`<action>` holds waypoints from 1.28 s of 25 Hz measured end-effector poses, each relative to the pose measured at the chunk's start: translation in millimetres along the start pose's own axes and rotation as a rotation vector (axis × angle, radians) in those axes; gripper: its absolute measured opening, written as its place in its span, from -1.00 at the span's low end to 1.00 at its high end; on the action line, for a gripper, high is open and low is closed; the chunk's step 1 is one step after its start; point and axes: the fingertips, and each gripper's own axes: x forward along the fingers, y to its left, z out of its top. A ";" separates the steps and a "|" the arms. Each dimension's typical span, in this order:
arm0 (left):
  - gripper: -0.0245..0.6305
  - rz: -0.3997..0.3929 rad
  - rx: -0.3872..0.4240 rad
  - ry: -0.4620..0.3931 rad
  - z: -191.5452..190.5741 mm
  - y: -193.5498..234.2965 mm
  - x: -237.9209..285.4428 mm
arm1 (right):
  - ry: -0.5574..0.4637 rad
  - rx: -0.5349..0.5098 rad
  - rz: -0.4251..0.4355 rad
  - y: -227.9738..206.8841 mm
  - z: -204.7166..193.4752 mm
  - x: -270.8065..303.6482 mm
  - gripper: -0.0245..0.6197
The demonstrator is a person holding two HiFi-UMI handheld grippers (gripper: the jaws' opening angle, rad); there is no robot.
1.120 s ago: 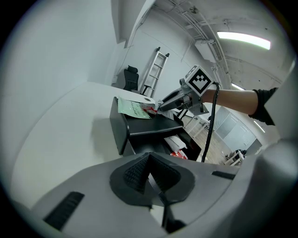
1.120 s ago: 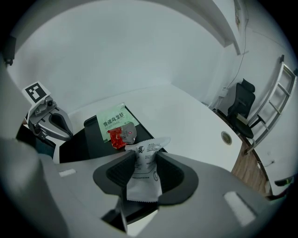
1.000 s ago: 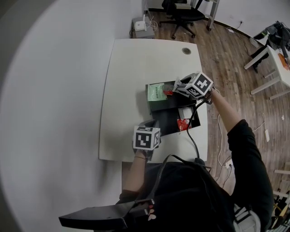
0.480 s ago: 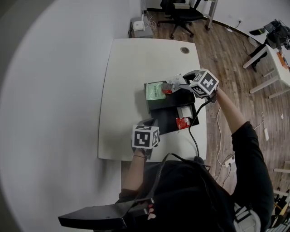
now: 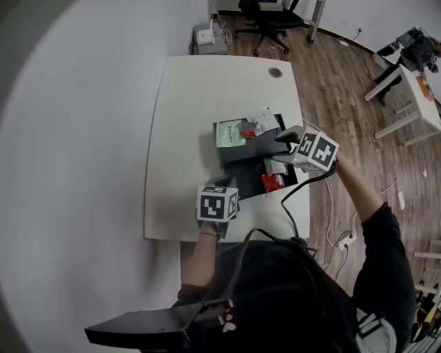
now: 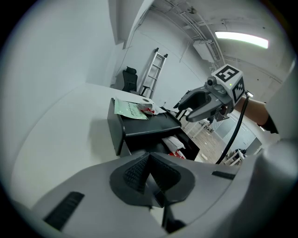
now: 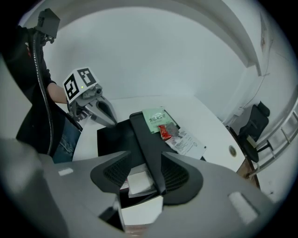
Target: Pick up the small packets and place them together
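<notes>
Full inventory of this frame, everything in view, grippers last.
table: 1, white, under everything
box: 1, black, two-tier, right part of table
green packet: 1, green, box top
top red packet: 1, red, box top beside green packet
grey packet: 1, grey, box top beside top red packet
top white packet: 1, white, box top, far edge
lower red packet: 1, red, lower tier
lower white packet: 1, white, lower tier
chair: 1, black, floor beyond table
left gripper: 1, grey, shut, empty
right gripper: 1, grey, open, over lower tier
</notes>
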 end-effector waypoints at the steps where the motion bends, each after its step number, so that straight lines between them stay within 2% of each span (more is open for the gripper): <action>1: -0.93 0.000 0.000 -0.001 0.3 0.0 -0.1 | 0.014 0.012 0.017 7.2 -6.7 3.4 -0.32; 5: -0.93 0.002 0.001 -0.004 -0.6 1.7 0.9 | 0.055 0.073 0.064 27.9 -31.4 20.8 -0.32; 10: -0.93 0.003 0.008 -0.003 -2.3 1.1 2.0 | 0.141 0.069 0.075 38.6 -57.6 45.7 -0.32; 20: -0.93 0.004 -0.004 -0.007 -5.7 -5.5 -2.2 | 0.252 0.108 0.023 39.7 -81.5 71.8 -0.31; 24: -0.93 0.005 -0.008 -0.006 -6.4 -3.3 -2.0 | 0.293 0.087 -0.013 33.3 -89.0 80.5 -0.32; 32: -0.93 0.004 0.011 -0.002 -5.1 -4.9 -2.0 | 0.354 0.080 -0.083 24.4 -94.1 81.7 -0.48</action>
